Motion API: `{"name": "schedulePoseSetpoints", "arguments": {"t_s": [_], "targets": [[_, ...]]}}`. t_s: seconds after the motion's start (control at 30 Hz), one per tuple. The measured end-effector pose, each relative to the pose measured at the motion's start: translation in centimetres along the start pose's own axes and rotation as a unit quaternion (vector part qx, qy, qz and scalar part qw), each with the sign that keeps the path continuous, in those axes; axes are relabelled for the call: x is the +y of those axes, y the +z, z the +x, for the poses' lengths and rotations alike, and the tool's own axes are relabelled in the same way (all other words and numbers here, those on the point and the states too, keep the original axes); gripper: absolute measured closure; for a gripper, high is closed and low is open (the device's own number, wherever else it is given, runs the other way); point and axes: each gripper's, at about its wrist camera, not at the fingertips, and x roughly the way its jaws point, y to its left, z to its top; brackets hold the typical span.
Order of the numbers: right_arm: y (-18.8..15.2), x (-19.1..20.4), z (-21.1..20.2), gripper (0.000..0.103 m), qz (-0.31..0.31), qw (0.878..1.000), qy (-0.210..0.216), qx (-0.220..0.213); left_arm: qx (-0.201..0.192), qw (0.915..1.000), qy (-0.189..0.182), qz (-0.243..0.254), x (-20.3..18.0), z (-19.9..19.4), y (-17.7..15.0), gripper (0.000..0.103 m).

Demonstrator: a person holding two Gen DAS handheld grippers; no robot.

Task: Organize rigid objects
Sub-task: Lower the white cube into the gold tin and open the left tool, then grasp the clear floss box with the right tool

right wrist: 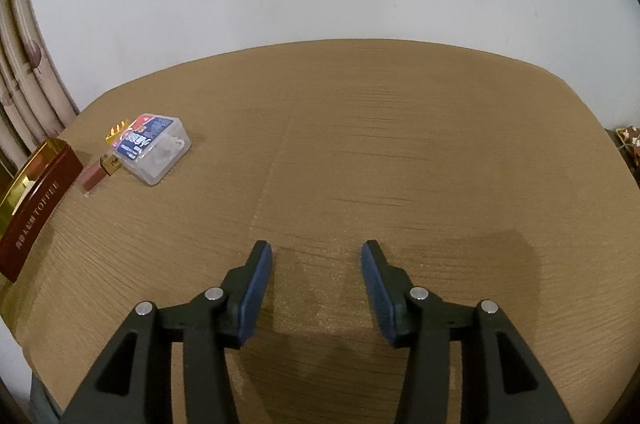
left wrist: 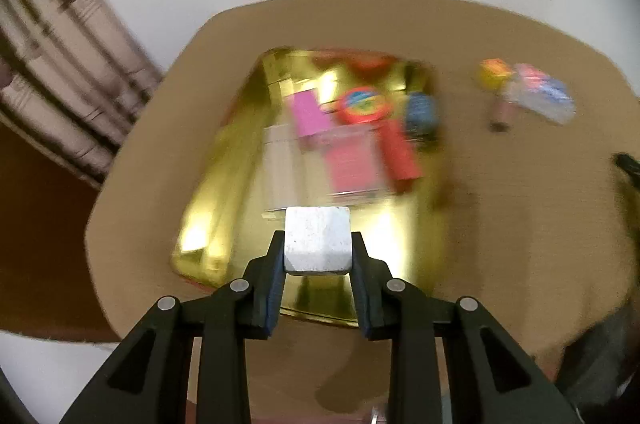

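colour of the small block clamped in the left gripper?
White, slightly speckled: the small cube-like block between the left gripper pads. Clearest in the left wrist view.

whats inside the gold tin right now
The gold tin holds a pink block, a round red-rimmed piece, a red bar, a pink pad and something blue. Blur hides details, and the white block in the left gripper covers the near floor.

White block [left wrist: 318, 239], kinda scuffed, sits pinched between the left gripper's [left wrist: 318, 256] pads above the gold tin [left wrist: 224, 192]. The tin's open on the table, with pink, red and blue bits inside, all blurry. Off to its right lie a clear plastic box [right wrist: 154, 147], a small brown piece [right wrist: 93, 179] and something yellow [right wrist: 116, 133].
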Motion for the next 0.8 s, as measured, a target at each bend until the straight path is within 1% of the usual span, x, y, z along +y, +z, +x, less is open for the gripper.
{"name": "schedulePoseSetpoints", "arguments": {"t_s": [0.07,0.13,0.17,0.27,0.33,0.37,0.43,0.5,0.57,0.63,0.67,0.73,0.77,0.8], "targets": [[-0.1,0.1,0.1,0.054,-0.003,1.000,-0.003,0.001,0.020,0.9998,-0.002,0.001,1.1,1.4,-0.3,0.077],[-0.1,0.3,0.3,0.053,-0.009,1.000,-0.007,0.002,0.037,0.9992,0.016,0.005,1.5,3.0,-0.5,0.077],[-0.1,0.4,0.3,0.052,-0.011,1.000,-0.009,0.003,0.041,0.9990,0.017,0.009,1.2,3.5,-0.5,0.077],[-0.1,0.8,0.4,0.050,-0.020,1.000,-0.016,0.005,0.038,0.9989,0.023,0.012,1.8,4.2,-0.5,0.077],[-0.1,1.0,0.6,0.048,-0.024,1.000,-0.017,0.006,0.036,0.9991,0.021,0.013,1.9,4.4,-0.4,0.076],[-0.1,1.0,0.6,0.048,-0.024,1.000,-0.016,0.006,0.034,0.9989,0.029,0.016,1.9,4.5,-0.3,0.072],[-0.2,0.8,0.6,0.048,-0.023,1.000,-0.015,0.006,0.029,0.9975,0.057,0.029,1.9,4.8,-0.2,0.071],[-0.2,0.9,0.6,0.048,-0.023,1.000,-0.015,0.006,0.025,0.9969,0.068,0.030,2.2,4.8,-0.3,0.062],[-0.2,0.8,0.6,0.047,-0.024,1.000,-0.015,0.006,0.006,0.9966,0.077,0.028,2.3,3.9,-0.4,0.060],[-0.3,0.7,0.4,0.047,-0.024,1.000,-0.015,0.006,-0.029,0.9953,0.089,0.025,2.1,2.0,-0.6,0.056],[-0.3,0.7,0.3,0.047,-0.023,1.000,-0.014,0.006,-0.049,0.9946,0.090,0.020,2.0,0.8,-0.7,0.052],[-0.4,0.6,0.3,0.046,-0.022,1.000,-0.013,0.005,-0.091,0.9931,0.074,-0.002,1.2,-2.1,-1.3,0.048],[-0.4,0.5,0.2,0.046,-0.021,1.000,-0.012,0.005,-0.106,0.9923,0.064,-0.008,0.7,-3.2,-1.7,0.043],[-0.5,0.4,0.1,0.046,-0.019,1.000,-0.009,0.004,-0.120,0.9914,0.051,-0.013,-0.1,-4.4,-2.2,0.036]]}}
